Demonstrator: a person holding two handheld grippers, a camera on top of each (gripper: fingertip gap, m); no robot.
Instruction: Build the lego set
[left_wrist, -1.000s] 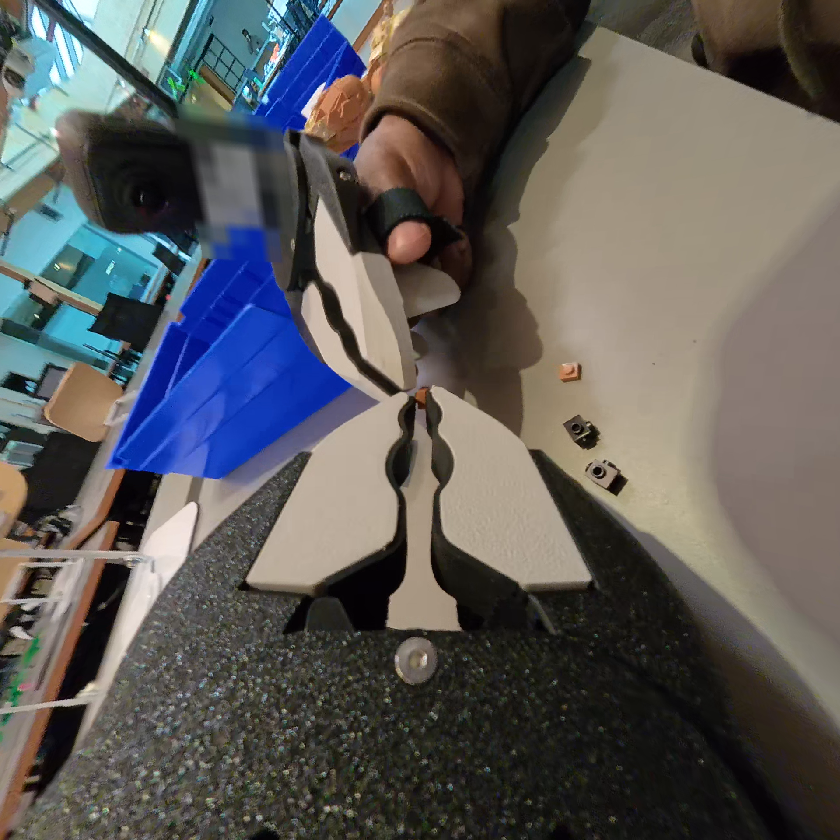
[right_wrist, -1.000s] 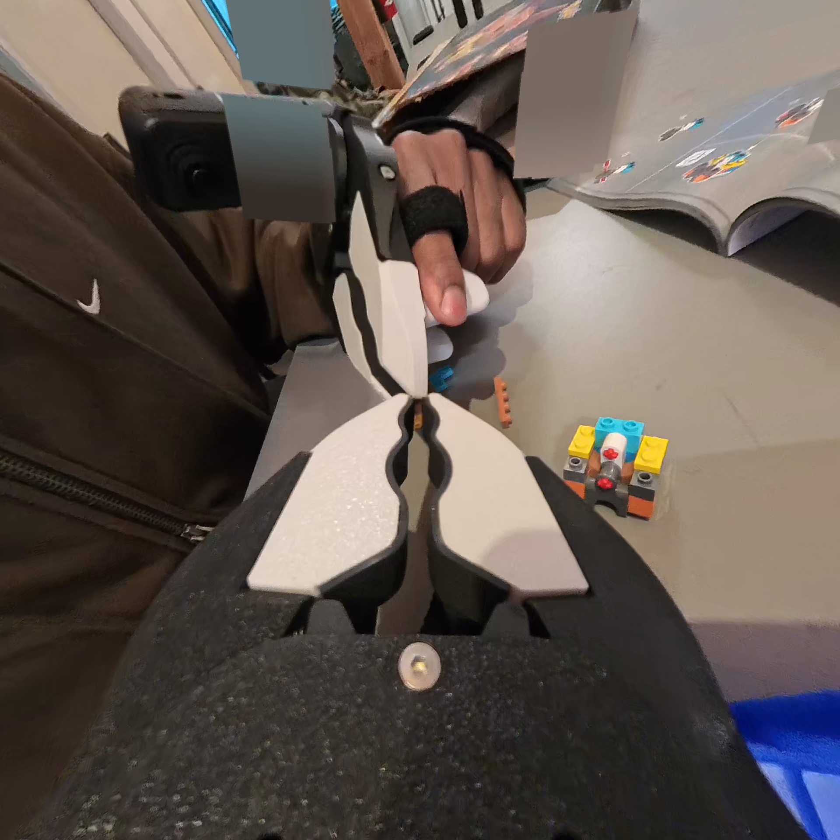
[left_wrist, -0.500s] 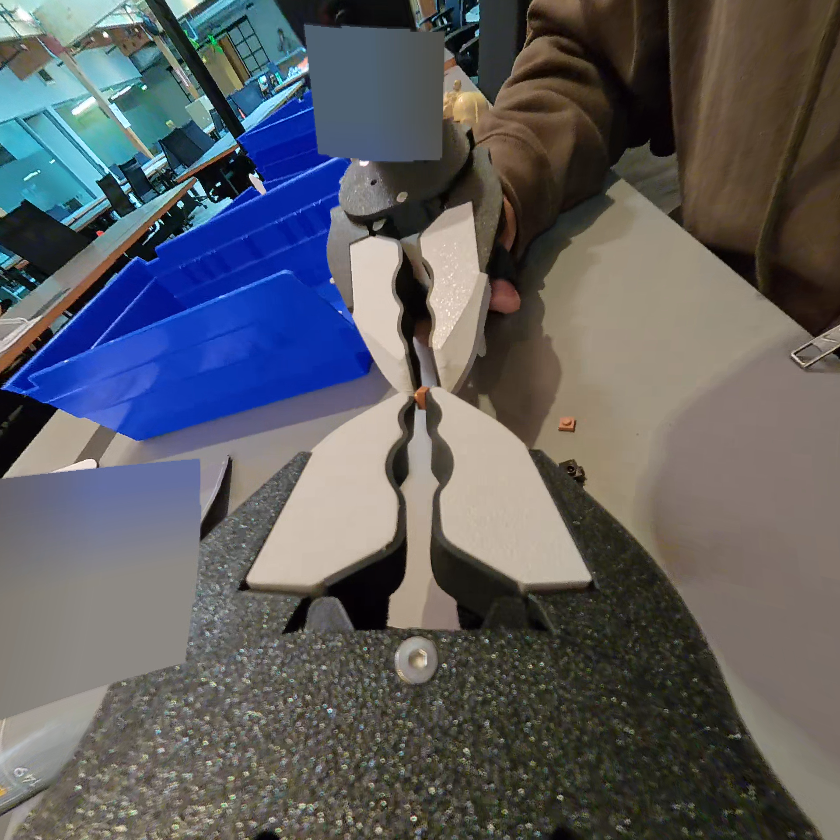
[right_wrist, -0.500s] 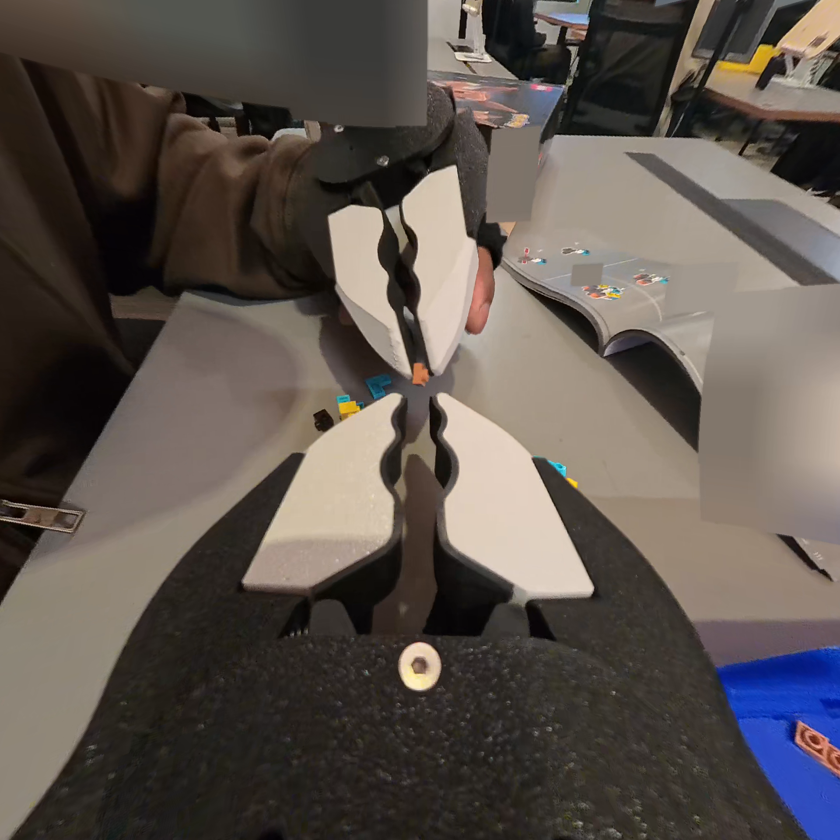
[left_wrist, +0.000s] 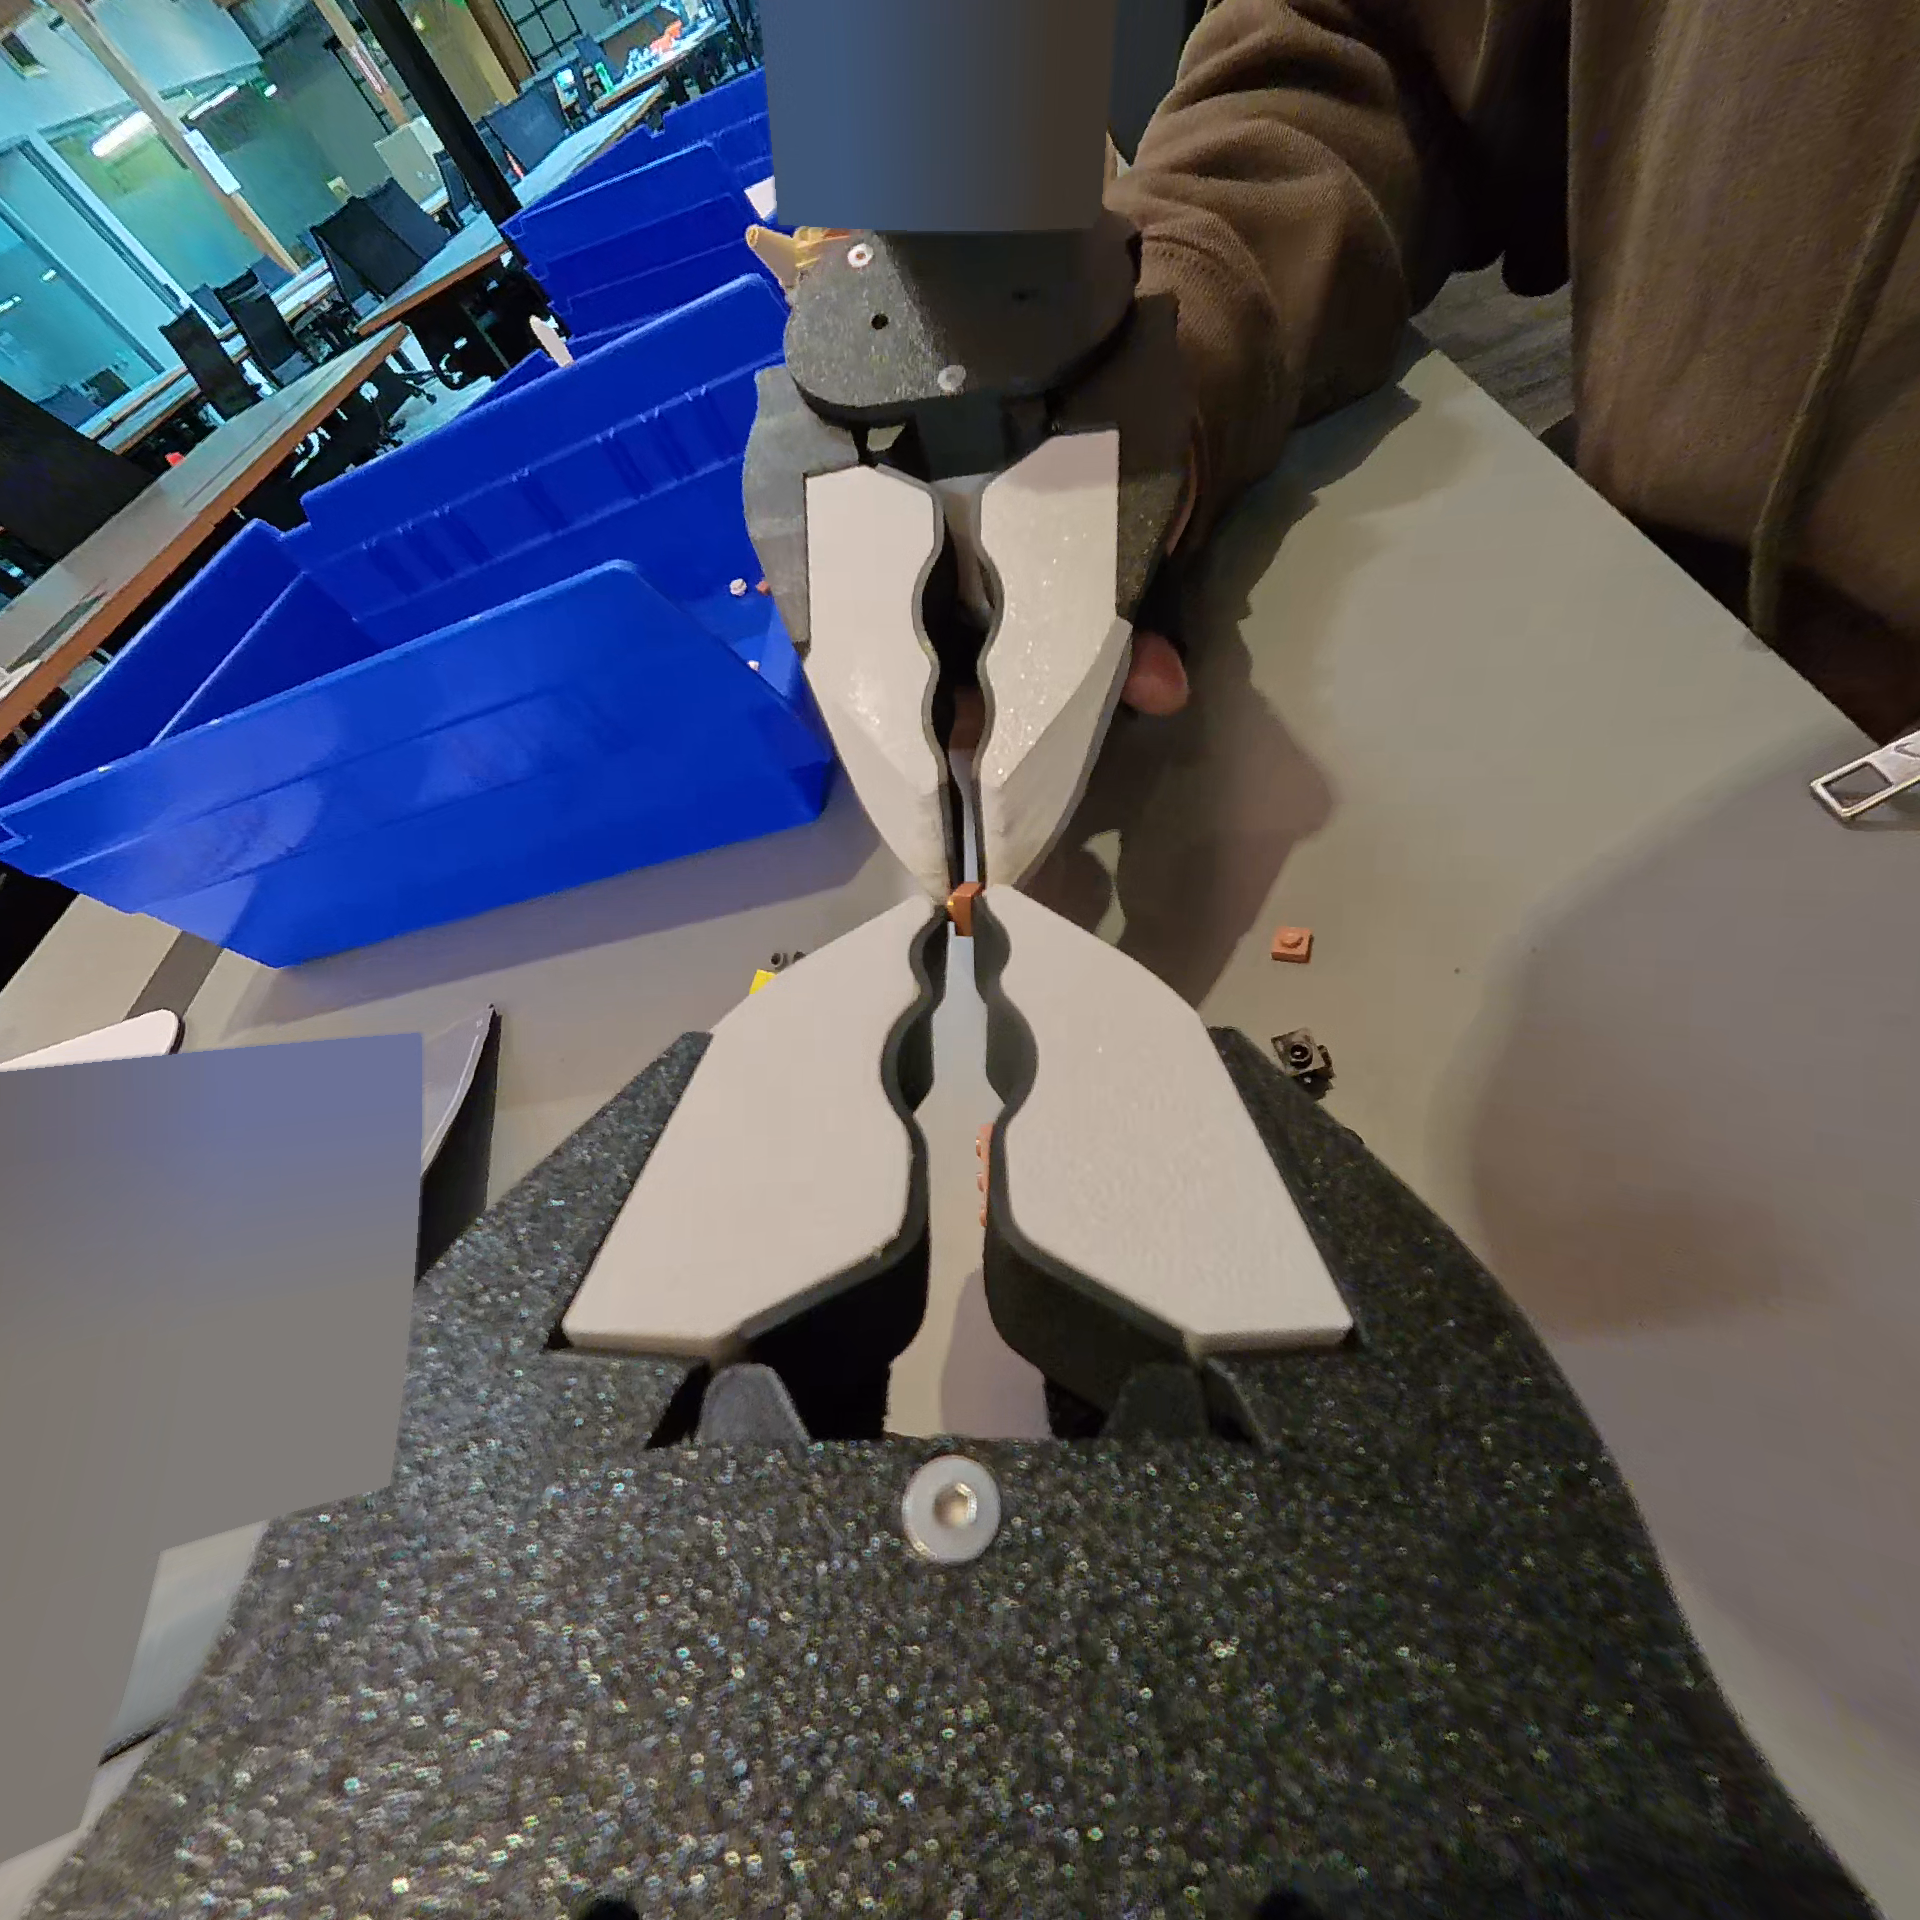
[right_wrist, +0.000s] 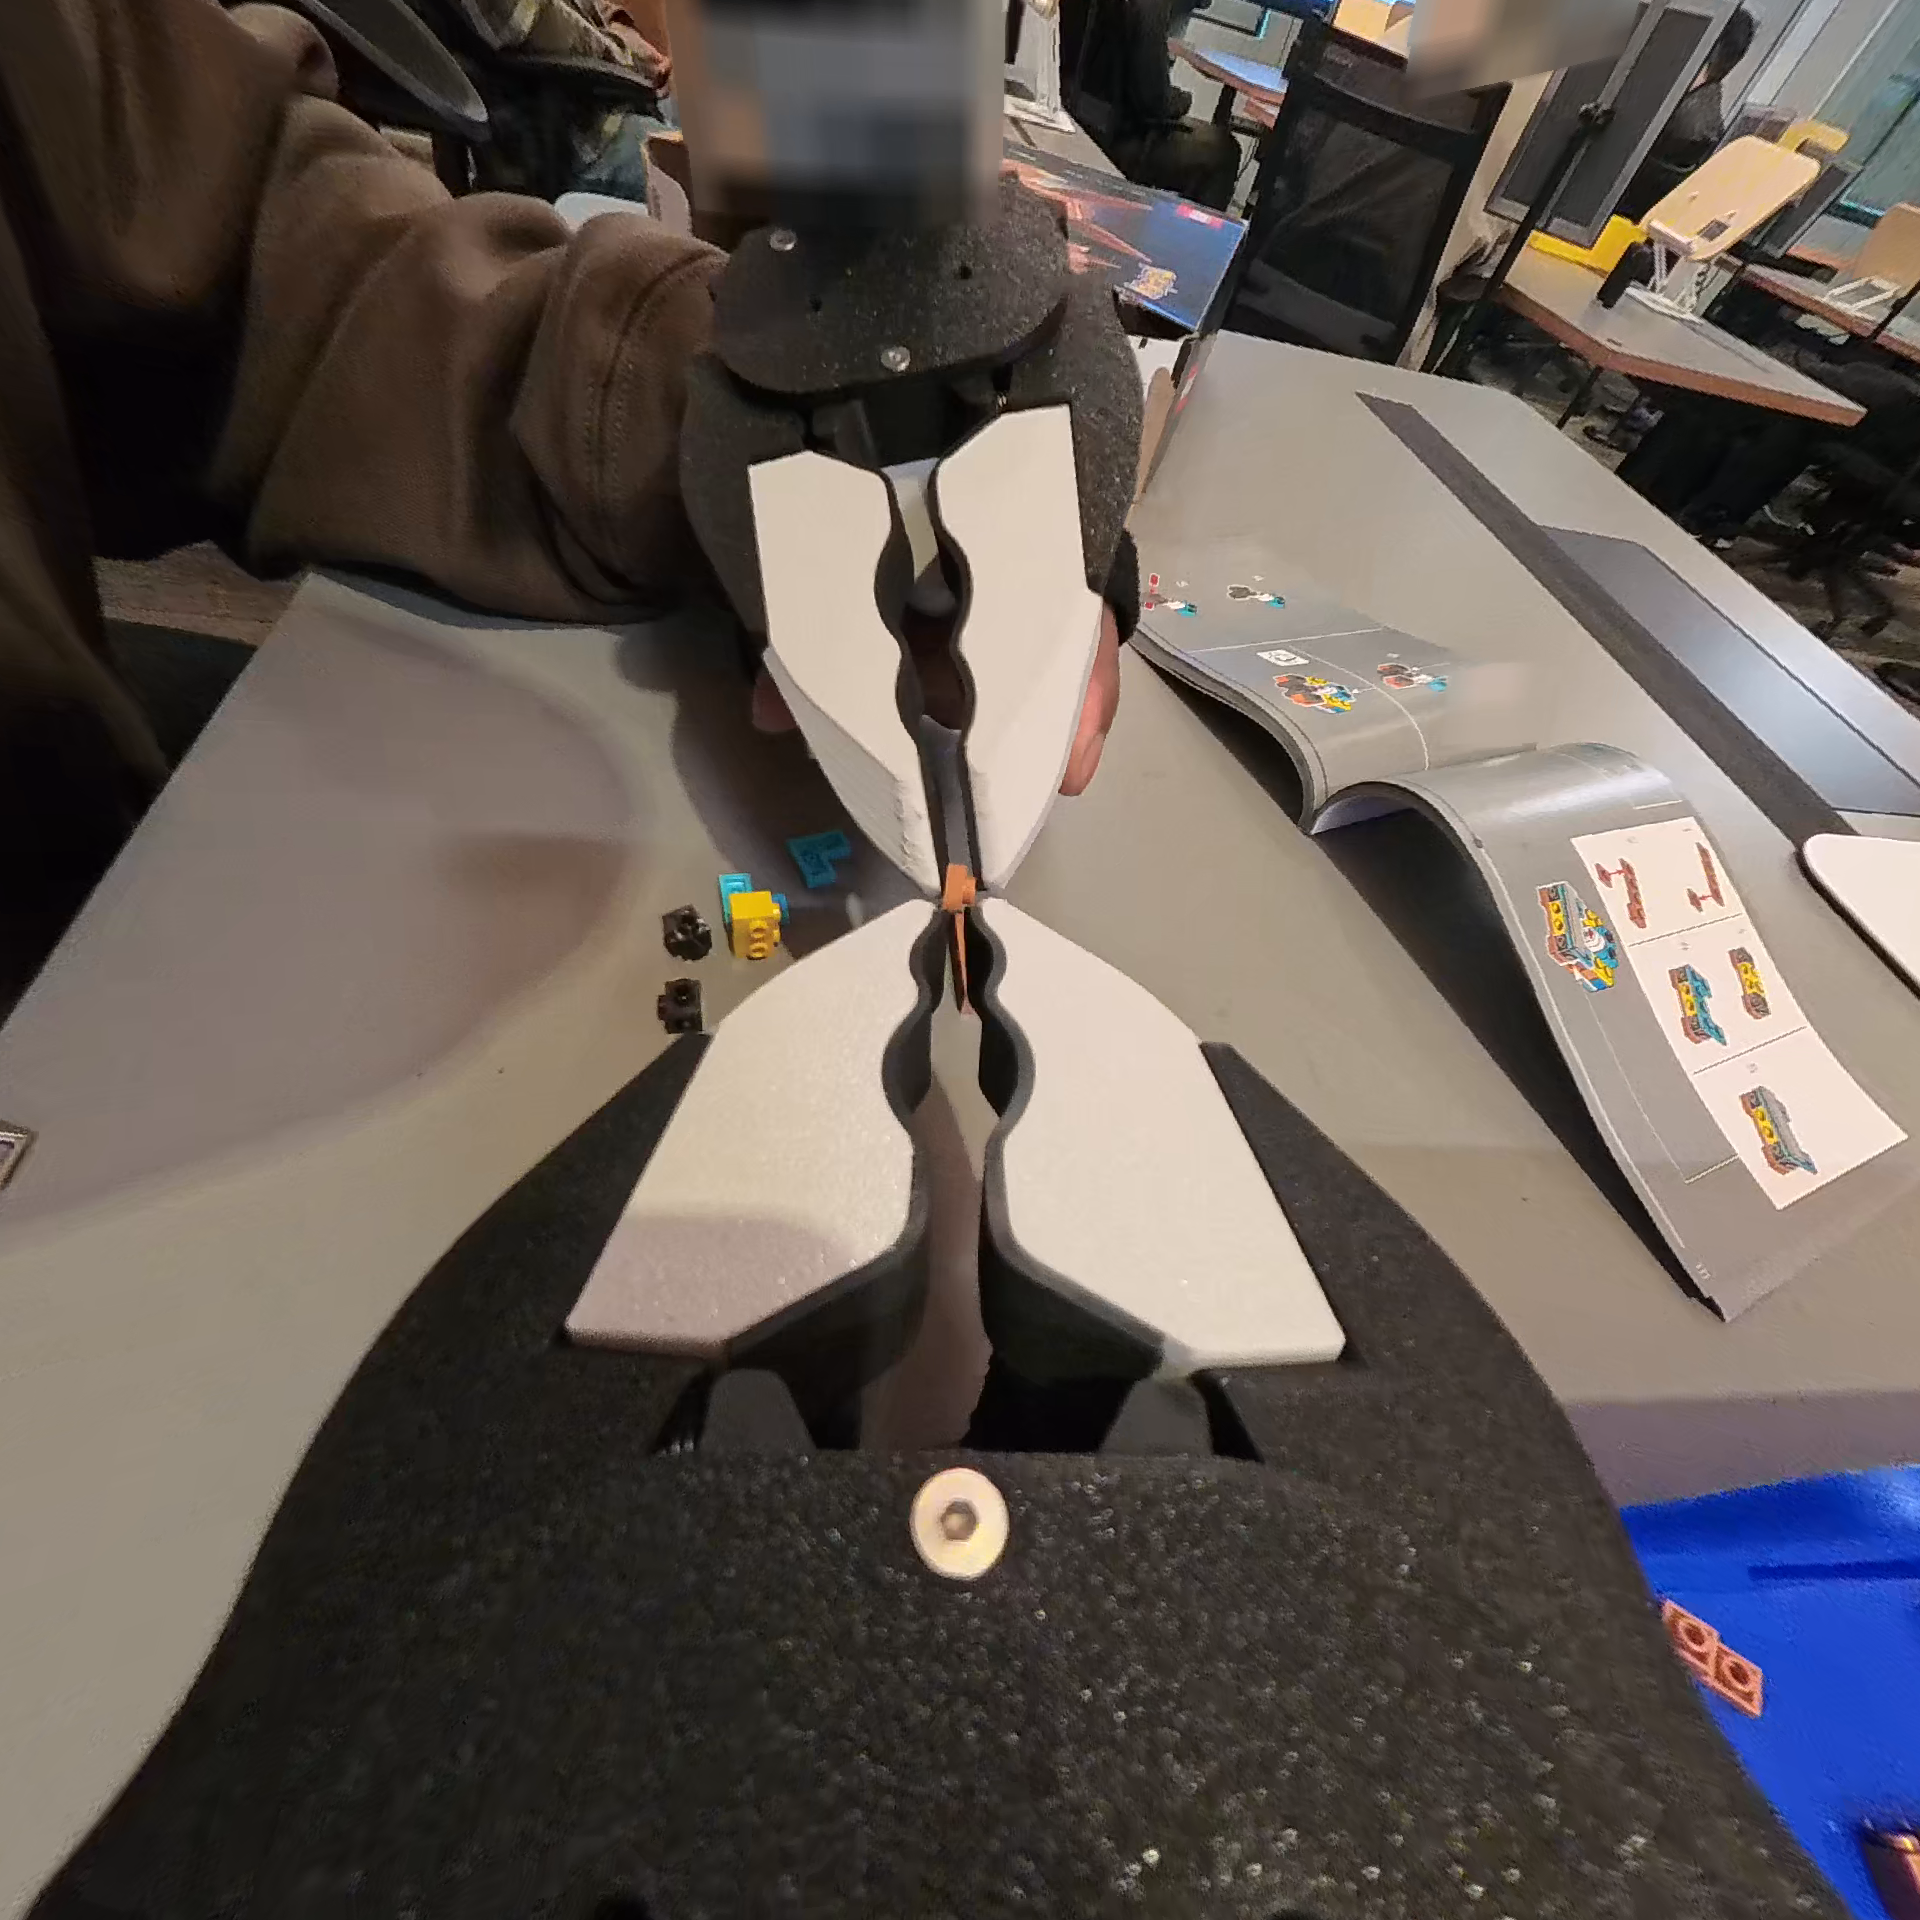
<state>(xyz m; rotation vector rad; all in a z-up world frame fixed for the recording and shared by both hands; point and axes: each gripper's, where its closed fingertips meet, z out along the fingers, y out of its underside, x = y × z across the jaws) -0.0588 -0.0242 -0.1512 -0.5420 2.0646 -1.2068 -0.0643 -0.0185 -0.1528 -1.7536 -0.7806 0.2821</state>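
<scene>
**Two grippers meet tip to tip over a grey table**

Grey and matte, the table (left_wrist: 1558, 727) stands in an open office with more desks behind. Both grippers have speckled black foam-like bodies and pale grey, grainy, wavy-edged fingers.

The left gripper (left_wrist: 961, 920) is clamped on a small orange piece (left_wrist: 965, 909), and the right gripper (right_wrist: 954, 914) is pinched shut on a thin orange plate (right_wrist: 958, 961) held edge-on. In each view the other tool points straight back, tips touching at the orange parts; whether the two parts are pressed together cannot be told.

Only the left view shows the glossy blue bins (left_wrist: 468, 727) beside the table, a loose salmon stud (left_wrist: 1291, 943) and a black piece (left_wrist: 1302, 1055). Only the right view shows the open booklet (right_wrist: 1558, 883) curling over the table, a yellow brick (right_wrist: 755, 923), a teal piece (right_wrist: 821, 858) and two black pieces (right_wrist: 684, 966) lying near together, and salmon plates (right_wrist: 1714, 1673) in a bin corner.

Half a second ago the right gripper's tips stood slightly apart with no plate seen between them; a second ago both tools were tilted sideways, with a small finished model on the table.
</scene>
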